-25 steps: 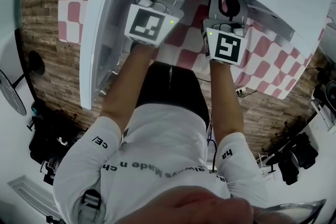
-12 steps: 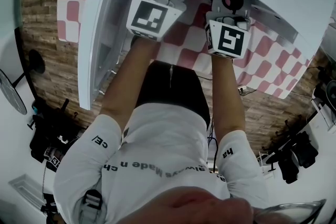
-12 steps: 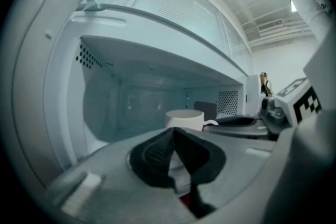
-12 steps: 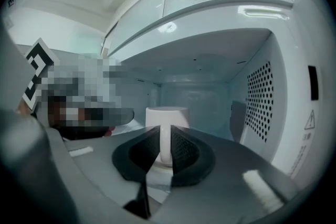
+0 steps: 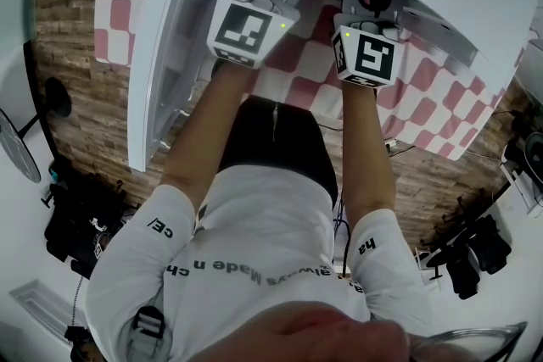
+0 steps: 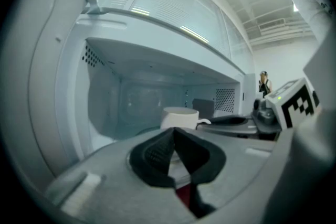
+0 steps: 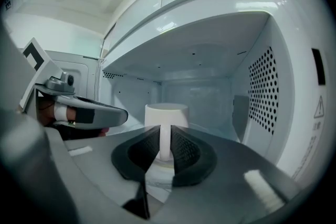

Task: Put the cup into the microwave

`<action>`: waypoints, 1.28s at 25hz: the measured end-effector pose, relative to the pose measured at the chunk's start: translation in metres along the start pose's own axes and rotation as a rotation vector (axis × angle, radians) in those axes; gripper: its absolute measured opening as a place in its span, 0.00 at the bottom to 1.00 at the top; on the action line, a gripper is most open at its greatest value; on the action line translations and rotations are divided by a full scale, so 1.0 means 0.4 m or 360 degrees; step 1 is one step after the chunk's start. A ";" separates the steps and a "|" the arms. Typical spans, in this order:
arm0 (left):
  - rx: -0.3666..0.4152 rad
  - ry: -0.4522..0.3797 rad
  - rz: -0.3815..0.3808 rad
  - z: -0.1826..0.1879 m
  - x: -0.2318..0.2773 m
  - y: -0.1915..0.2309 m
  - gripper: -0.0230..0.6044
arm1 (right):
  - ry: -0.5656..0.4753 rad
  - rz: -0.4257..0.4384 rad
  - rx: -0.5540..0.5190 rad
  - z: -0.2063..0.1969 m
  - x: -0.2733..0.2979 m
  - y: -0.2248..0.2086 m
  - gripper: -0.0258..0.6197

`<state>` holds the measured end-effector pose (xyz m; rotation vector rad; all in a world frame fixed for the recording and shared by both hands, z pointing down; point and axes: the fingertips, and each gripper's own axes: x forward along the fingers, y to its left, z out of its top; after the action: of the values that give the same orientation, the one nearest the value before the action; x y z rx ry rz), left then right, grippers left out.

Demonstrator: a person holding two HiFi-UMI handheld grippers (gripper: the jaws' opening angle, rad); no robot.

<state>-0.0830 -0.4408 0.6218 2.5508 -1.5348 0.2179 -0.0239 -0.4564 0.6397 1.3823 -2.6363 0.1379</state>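
Note:
A white cup (image 7: 166, 114) stands upright inside the open white microwave (image 7: 226, 34), on its floor. My right gripper (image 7: 164, 138) is shut on the cup's handle (image 7: 164, 144), which runs down between the two black pads. My left gripper (image 6: 173, 132) is shut on nothing and stays at the oven's mouth, with the cup (image 6: 180, 117) just beyond its tips. In the head view both marker cubes, left (image 5: 249, 31) and right (image 5: 366, 56), sit at the microwave's opening; the cup is hidden there under the oven's top.
The microwave door (image 5: 157, 55) hangs open on the left. A red-and-white checked cloth (image 5: 293, 72) covers the table below the oven. The perforated right wall (image 7: 262, 86) is close to my right gripper. The other gripper (image 6: 275, 112) crowds the left gripper view's right side.
Both grippers have pushed a little further forward into the microwave's opening over the last second. The door has not moved.

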 end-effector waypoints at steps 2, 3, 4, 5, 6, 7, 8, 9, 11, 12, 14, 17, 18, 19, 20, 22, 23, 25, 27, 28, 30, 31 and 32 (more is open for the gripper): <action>-0.0006 0.0005 0.0007 0.006 -0.009 -0.004 0.04 | 0.0023 -0.0010 0.0008 0.001 -0.005 -0.003 0.15; -0.0009 0.0008 0.0011 0.009 -0.015 -0.006 0.04 | 0.0032 -0.0015 0.0016 0.002 -0.011 -0.006 0.17; -0.0014 0.0010 0.0016 0.012 -0.021 -0.009 0.04 | 0.0040 -0.0021 0.0024 0.002 -0.017 -0.010 0.18; -0.0020 0.0013 0.0019 0.015 -0.027 -0.012 0.04 | 0.0046 -0.0025 0.0030 0.004 -0.026 -0.013 0.18; -0.0025 0.0014 0.0021 0.020 -0.033 -0.016 0.04 | 0.0048 -0.0027 0.0034 0.008 -0.035 -0.016 0.18; -0.0029 0.0014 0.0021 0.025 -0.039 -0.020 0.04 | 0.0049 -0.0027 0.0036 0.014 -0.045 -0.018 0.17; -0.0031 0.0014 0.0020 0.032 -0.044 -0.025 0.04 | 0.0048 -0.0023 0.0035 0.022 -0.055 -0.018 0.17; -0.0031 0.0013 0.0020 0.039 -0.050 -0.030 0.04 | 0.0048 -0.0016 0.0031 0.030 -0.065 -0.016 0.16; -0.0035 0.0011 0.0016 0.057 -0.066 -0.044 0.04 | 0.0053 0.0004 0.0022 0.048 -0.089 -0.009 0.15; -0.0041 0.0009 0.0013 0.069 -0.076 -0.052 0.04 | 0.0056 0.0016 0.0016 0.059 -0.103 -0.005 0.14; -0.0055 -0.0002 0.0004 0.098 -0.097 -0.070 0.04 | 0.0056 0.0040 0.0004 0.086 -0.131 0.005 0.13; -0.0072 -0.0029 -0.0016 0.153 -0.131 -0.102 0.04 | 0.0046 0.0075 -0.0016 0.138 -0.178 0.018 0.12; -0.0076 -0.0036 -0.0024 0.171 -0.142 -0.113 0.04 | 0.0042 0.0086 -0.0024 0.157 -0.195 0.022 0.12; -0.0080 -0.0042 -0.0032 0.189 -0.152 -0.124 0.04 | 0.0036 0.0096 -0.0032 0.176 -0.212 0.025 0.12; -0.0082 -0.0047 -0.0040 0.207 -0.162 -0.134 0.04 | 0.0028 0.0106 -0.0040 0.196 -0.228 0.028 0.12; -0.0077 -0.0056 -0.0053 0.246 -0.187 -0.151 0.04 | 0.0013 0.0129 -0.0056 0.241 -0.260 0.041 0.12; -0.0074 -0.0063 -0.0058 0.267 -0.203 -0.159 0.04 | 0.0007 0.0139 -0.0060 0.265 -0.277 0.049 0.12; -0.0075 -0.0078 -0.0065 0.311 -0.237 -0.175 0.04 | -0.0006 0.0157 -0.0061 0.315 -0.315 0.067 0.12; -0.0078 -0.0089 -0.0076 0.352 -0.273 -0.196 0.04 | -0.0027 0.0175 -0.0059 0.366 -0.355 0.083 0.12; -0.0079 -0.0092 -0.0084 0.371 -0.291 -0.207 0.04 | -0.0029 0.0185 -0.0065 0.388 -0.377 0.090 0.11; -0.0077 -0.0099 -0.0098 0.409 -0.323 -0.230 0.04 | -0.0031 0.0209 -0.0072 0.432 -0.418 0.102 0.11; -0.0074 -0.0107 -0.0102 0.431 -0.340 -0.241 0.04 | -0.0039 0.0223 -0.0072 0.456 -0.439 0.108 0.11; -0.0071 -0.0119 -0.0102 0.454 -0.357 -0.254 0.04 | -0.0050 0.0239 -0.0077 0.481 -0.461 0.115 0.11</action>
<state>-0.0514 -0.3085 0.4090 2.5960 -1.4623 0.0802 0.0222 -0.3112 0.4162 1.1809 -2.7492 0.0708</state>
